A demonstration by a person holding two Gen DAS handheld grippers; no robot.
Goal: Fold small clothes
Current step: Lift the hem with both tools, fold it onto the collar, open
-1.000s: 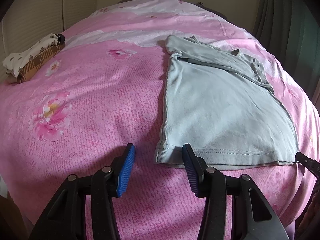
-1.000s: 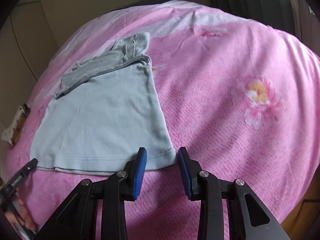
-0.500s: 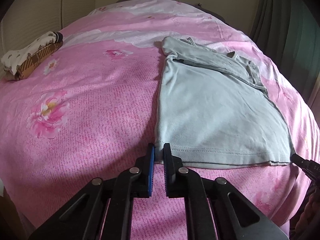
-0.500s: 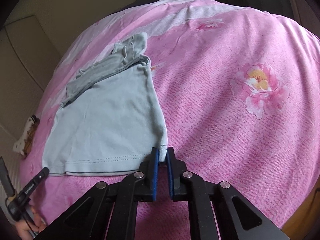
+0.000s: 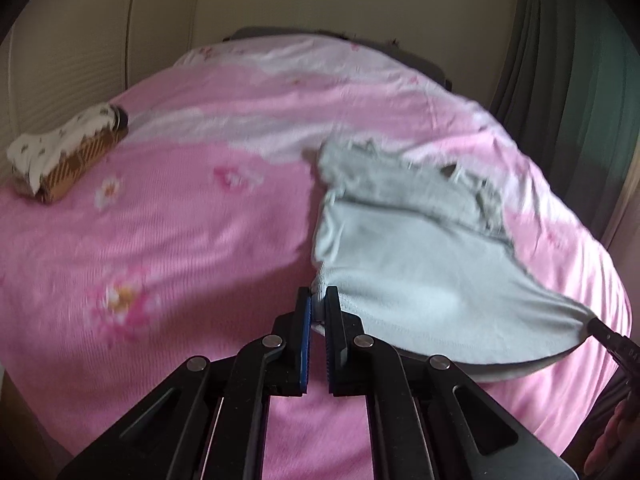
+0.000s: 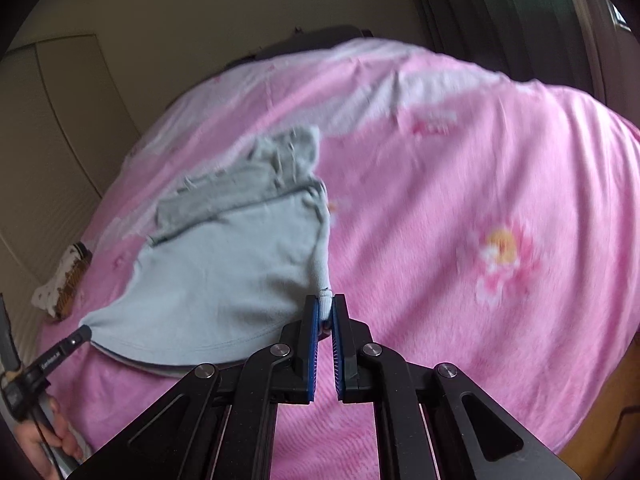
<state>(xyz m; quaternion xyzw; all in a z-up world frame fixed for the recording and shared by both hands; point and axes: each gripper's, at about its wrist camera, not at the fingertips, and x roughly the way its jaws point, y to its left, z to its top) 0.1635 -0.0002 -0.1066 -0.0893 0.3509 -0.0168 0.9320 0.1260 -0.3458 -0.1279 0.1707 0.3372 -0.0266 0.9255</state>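
Pale blue shirt: our left gripper and right gripper clench its hem corners above the bed.

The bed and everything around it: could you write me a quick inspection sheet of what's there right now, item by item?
Surface: pink flowered bedspread, with a white band near its far end.
Job's things: pale blue-grey shirt, sleeves folded across its top, its near hem lifted off the bed at both corners.
Clutter: small stack of folded clothes, white over brown check, at the bed's far left edge.
Grippers: left gripper shut on the shirt's left hem corner; right gripper shut on the right hem corner.
Cables: nothing seen for certain; a thin dark line low at the right view's edge is too small to tell.
Surroundings: cream wall, dark green curtain on the right.
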